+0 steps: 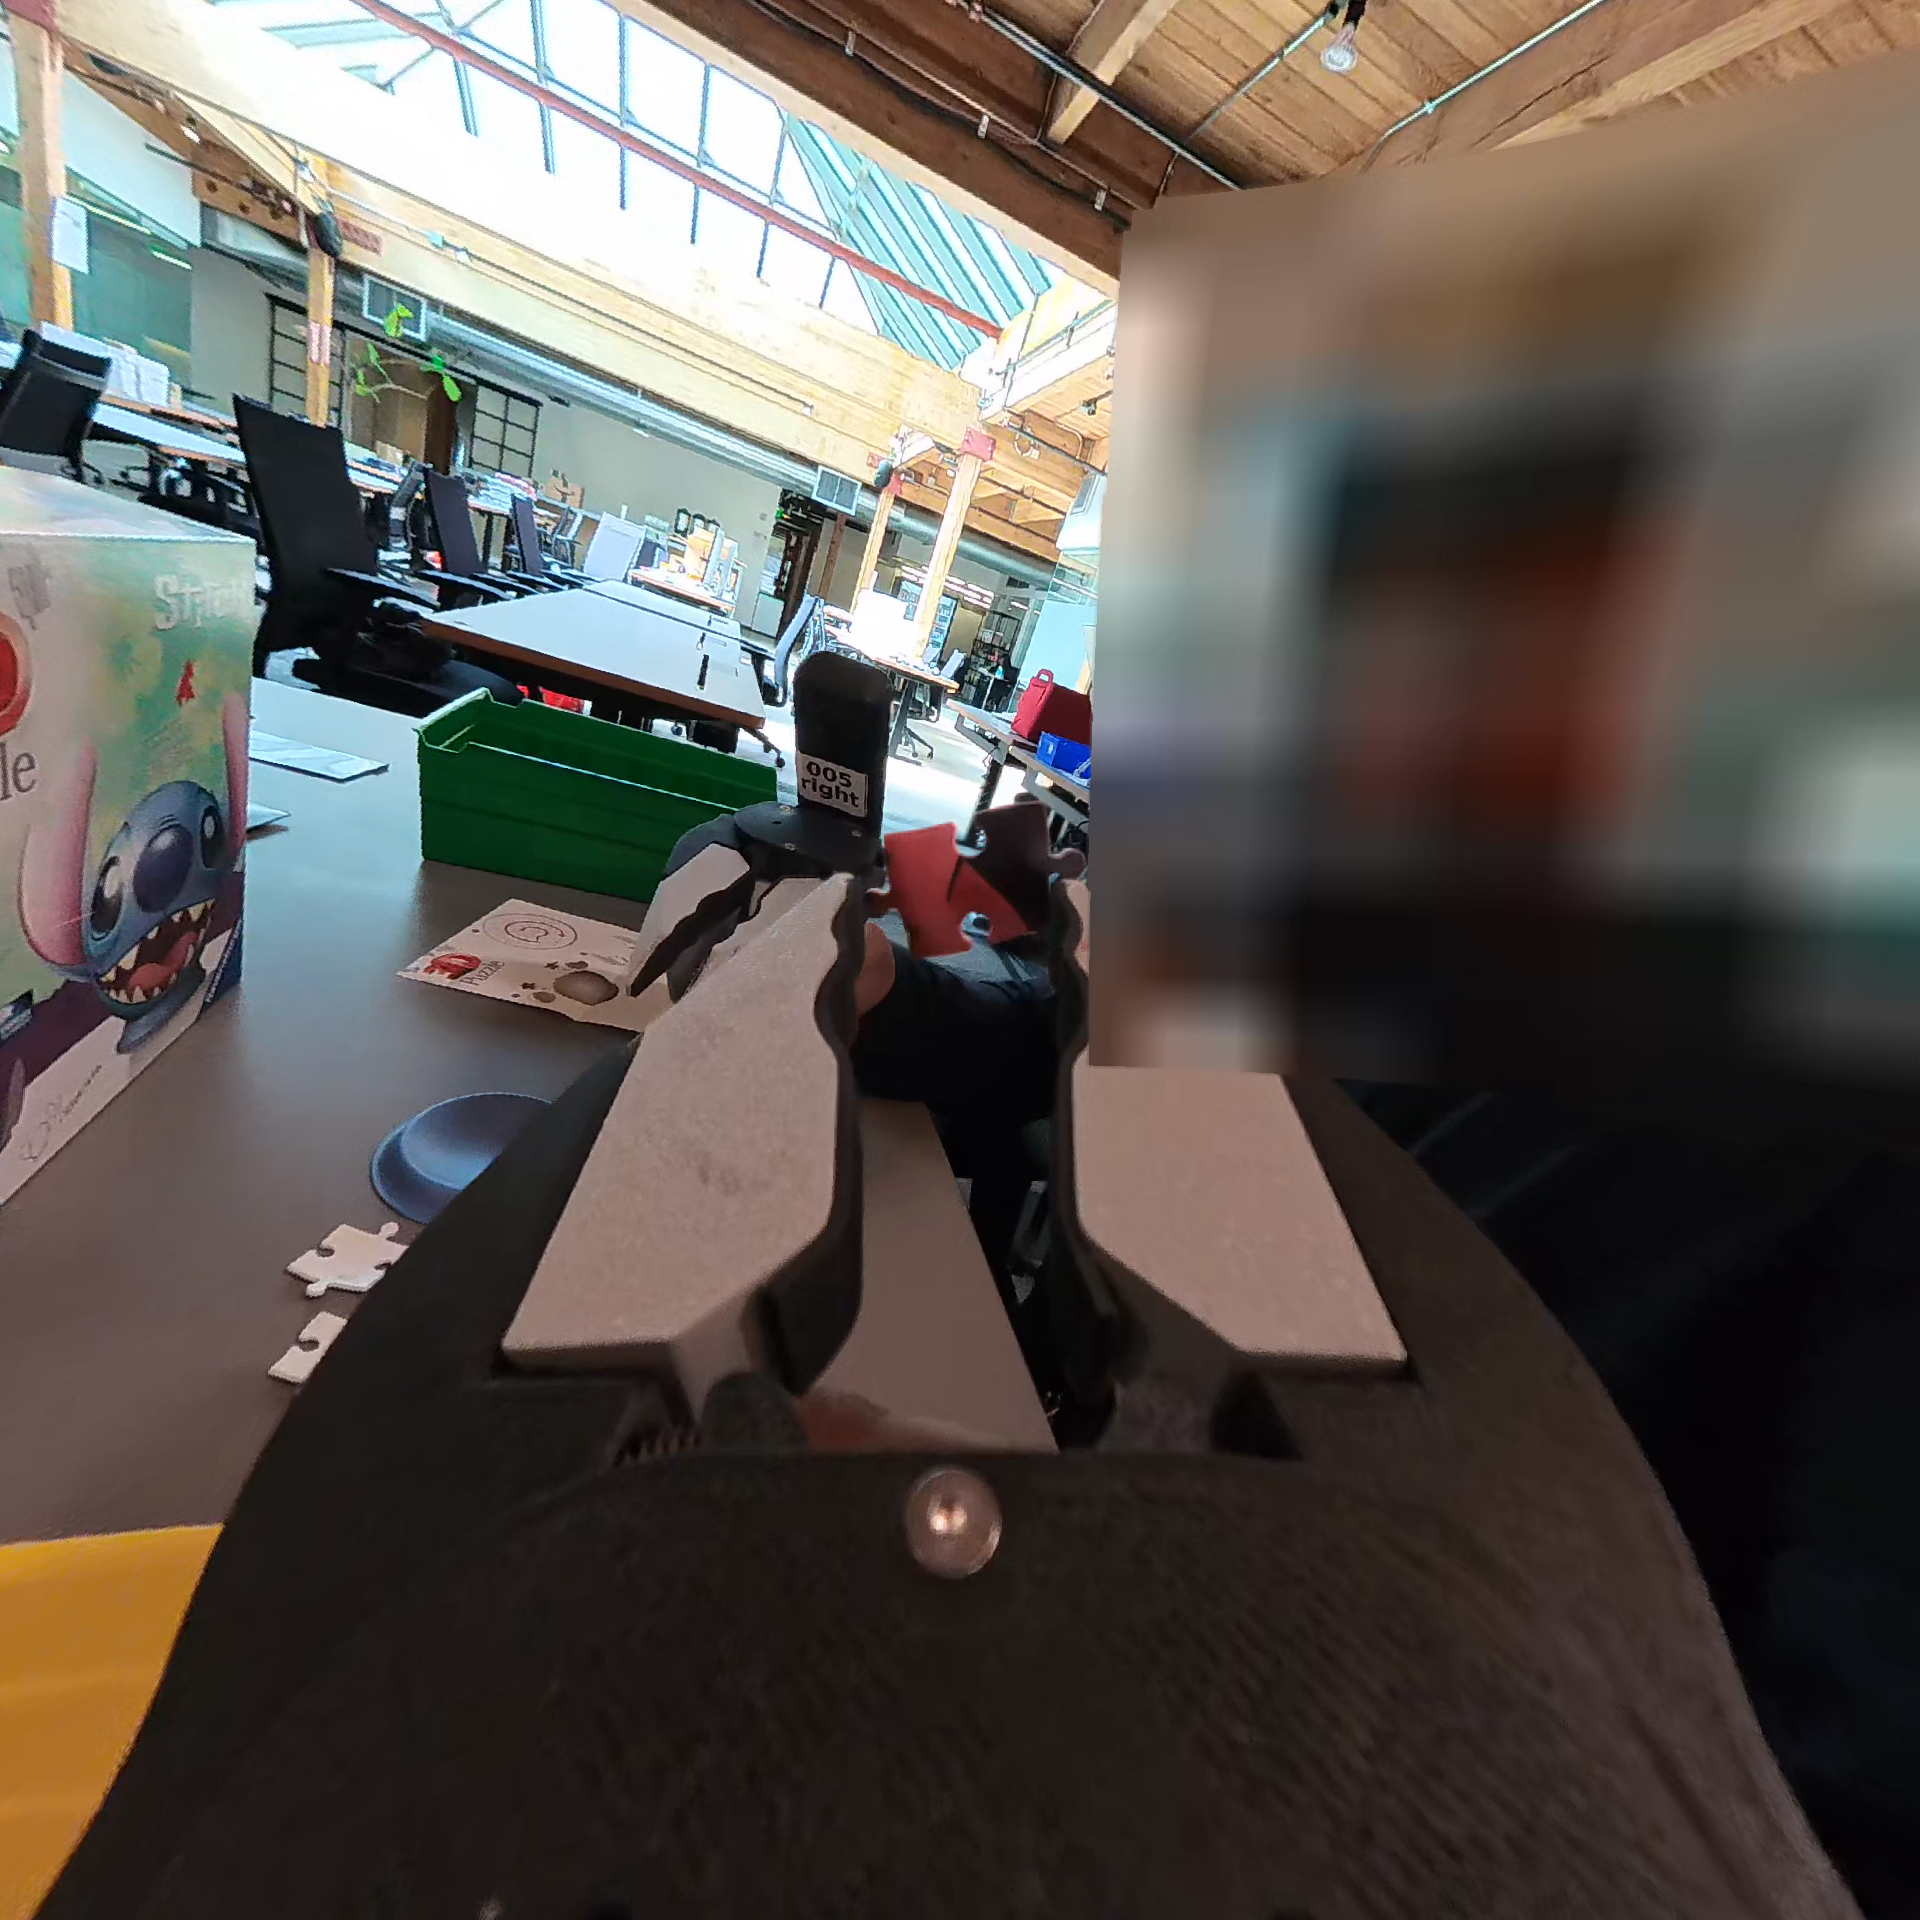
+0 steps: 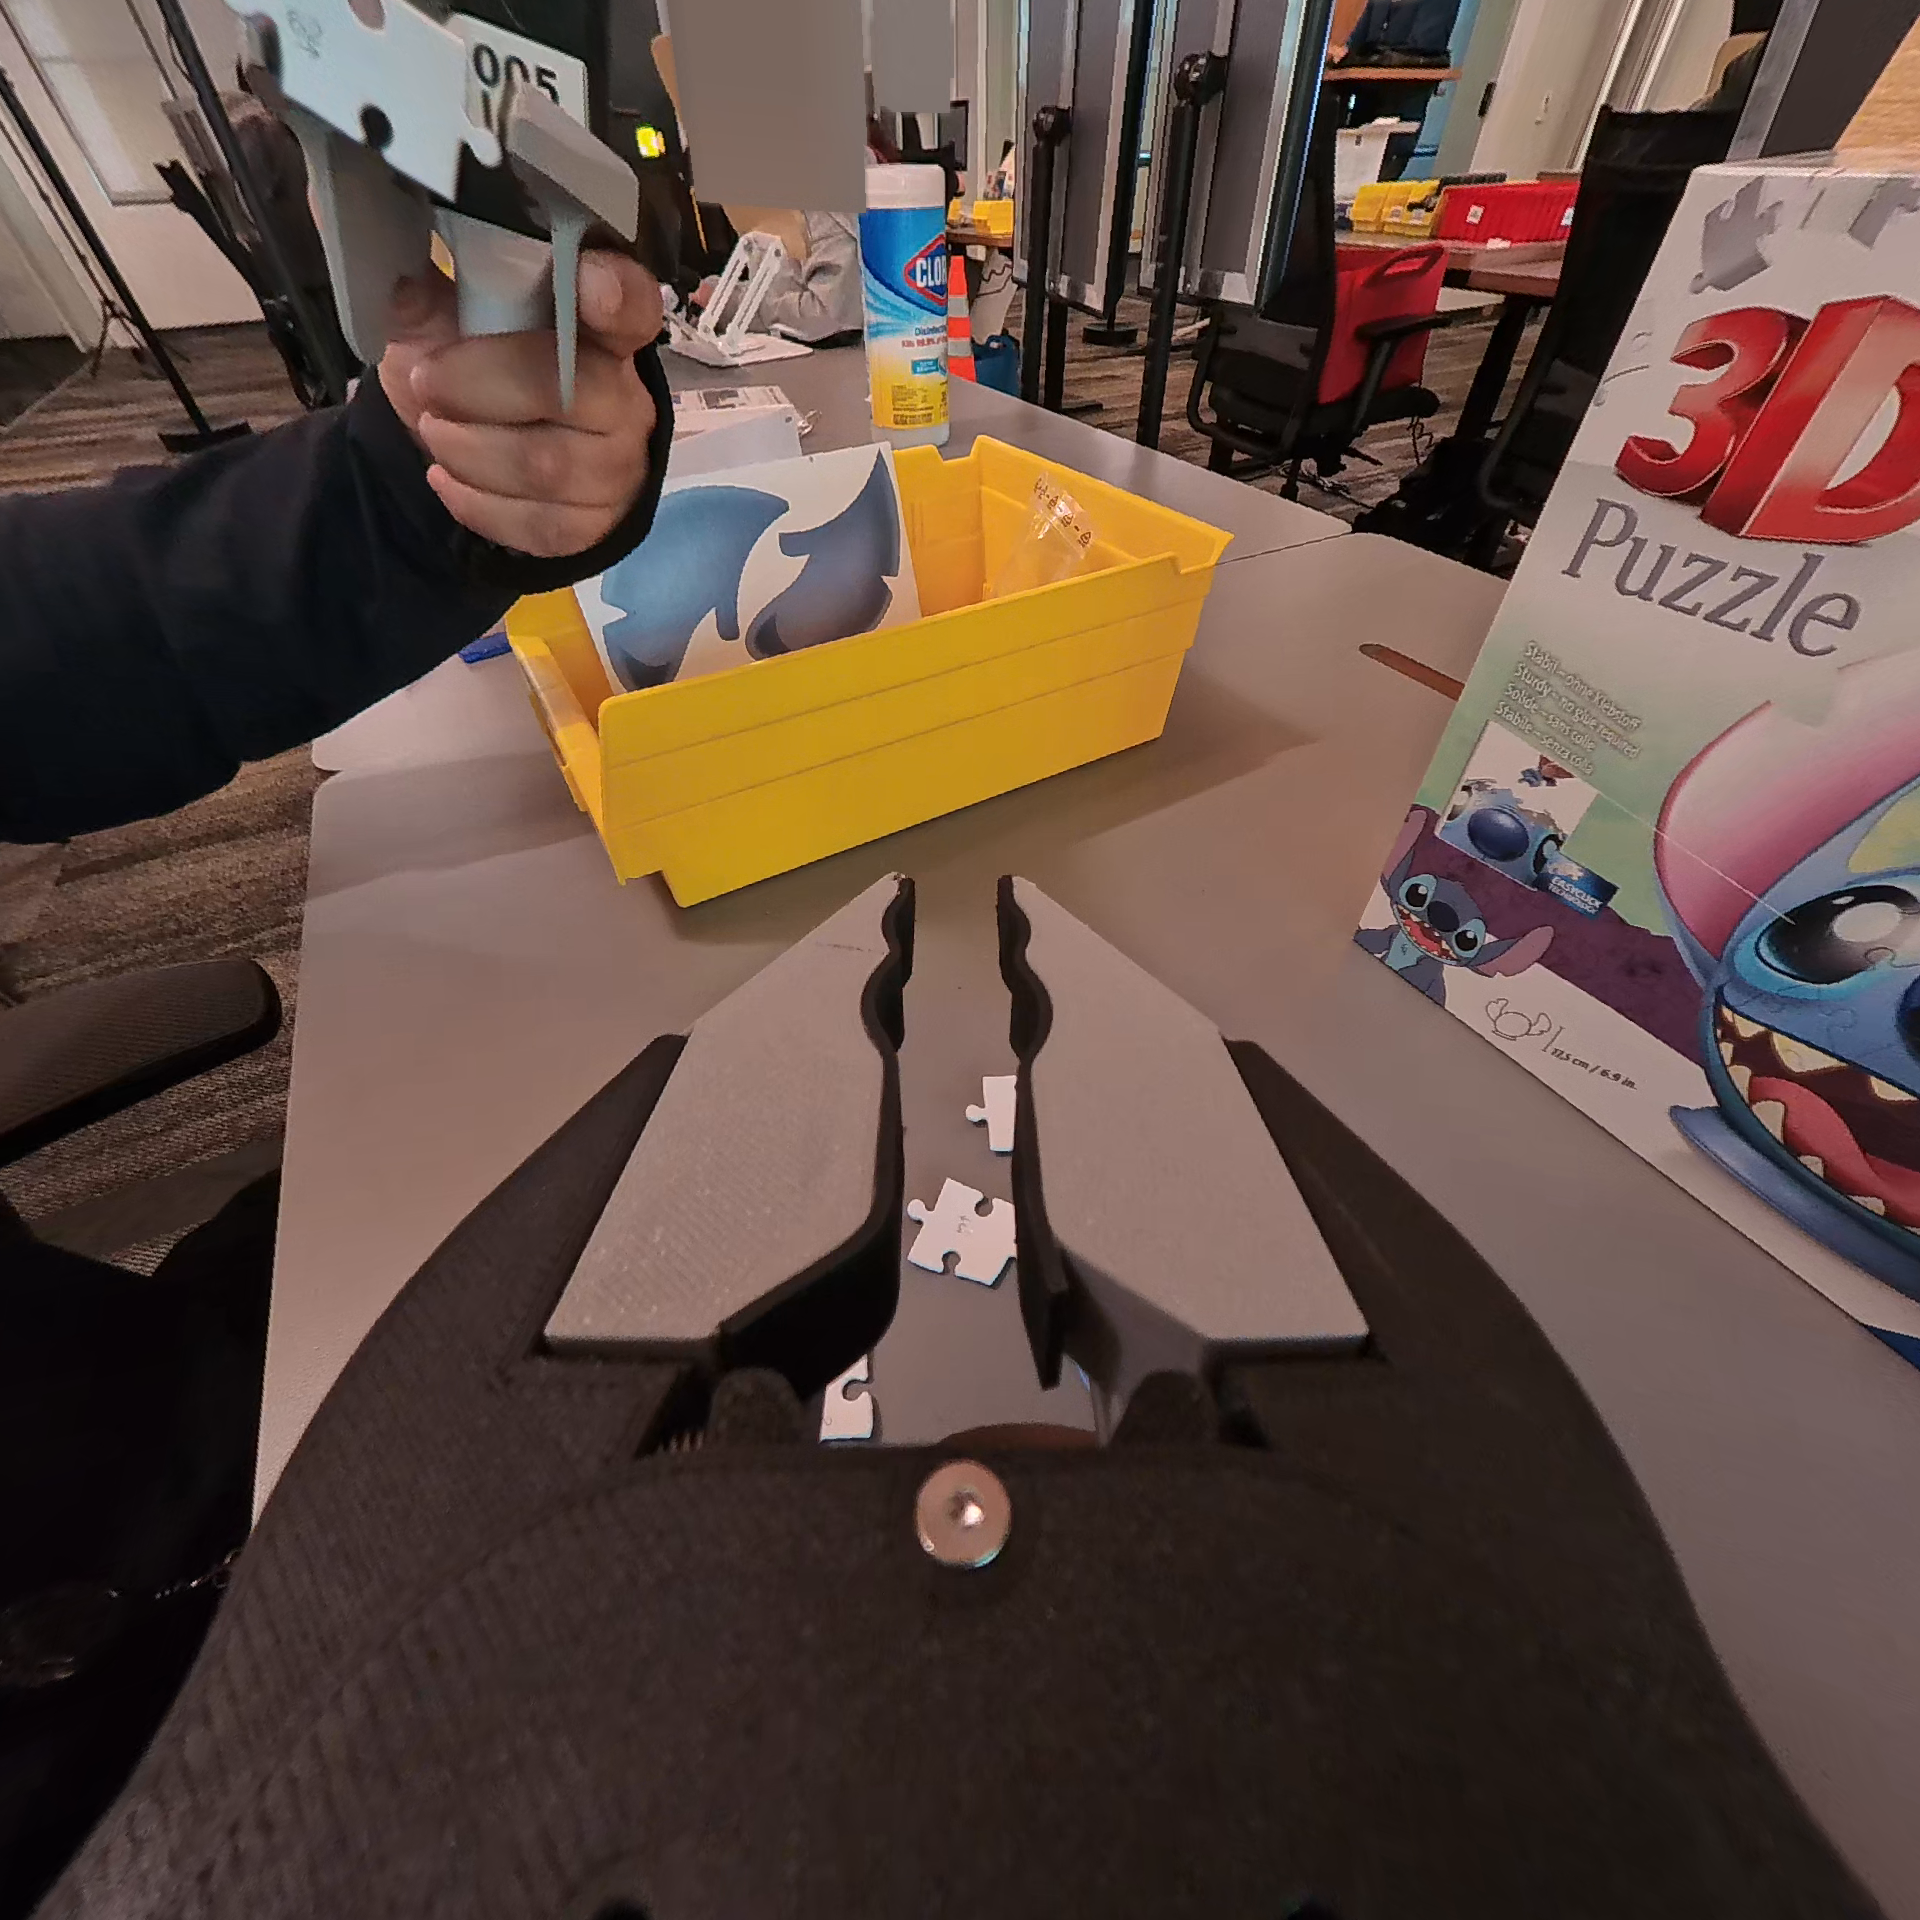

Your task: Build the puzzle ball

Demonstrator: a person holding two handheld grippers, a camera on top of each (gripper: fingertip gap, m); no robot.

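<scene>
My left gripper (image 1: pixel 956 894) is shut on a small cluster of joined puzzle pieces (image 1: pixel 961 883), red and dark on the printed side, and holds it up in the air. In the right wrist view the same cluster (image 2: pixel 364 73) shows its white back at top left, in the left gripper (image 2: pixel 447 166) held by a hand (image 2: pixel 530 416). My right gripper (image 2: pixel 956 883) is open a little and empty, low over the grey table (image 2: pixel 468 987). Three loose white pieces lie face down under it, one of them (image 2: pixel 961 1231) between its fingers. The right gripper (image 1: pixel 675 956) also shows in the left wrist view, pointing down at the table.
The puzzle box (image 2: pixel 1714 727) stands to the right, and also shows in the left wrist view (image 1: pixel 114 831). A yellow bin (image 2: pixel 883 707) with a blue printed sheet is ahead, a wipes canister (image 2: pixel 906 301) behind it. A green bin (image 1: pixel 561 800), a leaflet (image 1: pixel 520 961), a blue round stand (image 1: pixel 447 1153) and loose white pieces (image 1: pixel 348 1257) are on the table.
</scene>
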